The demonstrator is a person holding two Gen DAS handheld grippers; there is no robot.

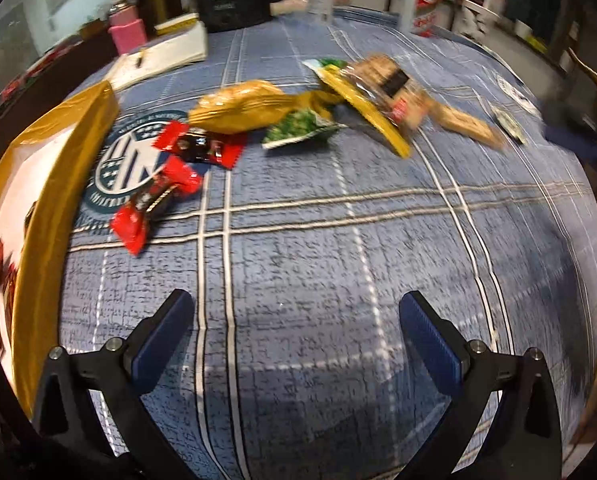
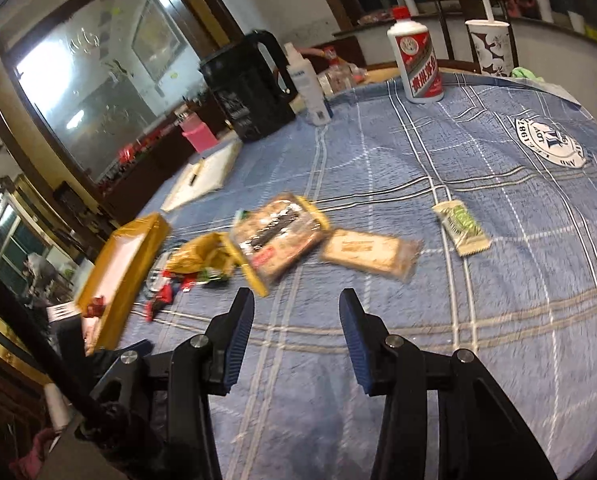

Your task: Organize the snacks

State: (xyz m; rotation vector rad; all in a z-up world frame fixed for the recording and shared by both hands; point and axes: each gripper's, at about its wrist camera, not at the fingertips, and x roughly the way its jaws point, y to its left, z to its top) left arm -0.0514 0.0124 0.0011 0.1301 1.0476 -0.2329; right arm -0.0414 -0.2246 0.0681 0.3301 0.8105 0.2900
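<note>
Both views motion-blurred, labels on most packets unreadable. Left hand-held gripper (image 1: 296,314) spread wide, nothing between its fingers, hovering over bare blue checked cloth on the worktop (image 1: 338,260). Right hand-held gripper (image 2: 296,314) also released and empty, above the cloth near the snack pile.

Snacks lie loose mid-worktop: two red candy wrappers (image 1: 158,196) beside the yellow tray (image 1: 58,168), a yellow bag (image 1: 242,106), a green packet (image 1: 298,128) partly tucked under that bag, a clear cracker pack (image 2: 278,236) overlapping the yellow bag, a tan bar (image 2: 368,254) just beside it, and a small green sachet (image 2: 460,226) apart to the right.

Tray cut off by the left frame edge; something red inside, too blurred to identify. Black kettle (image 2: 250,84), white bottle (image 2: 418,60) and paper cup (image 2: 492,46) stand at the far edge.
</note>
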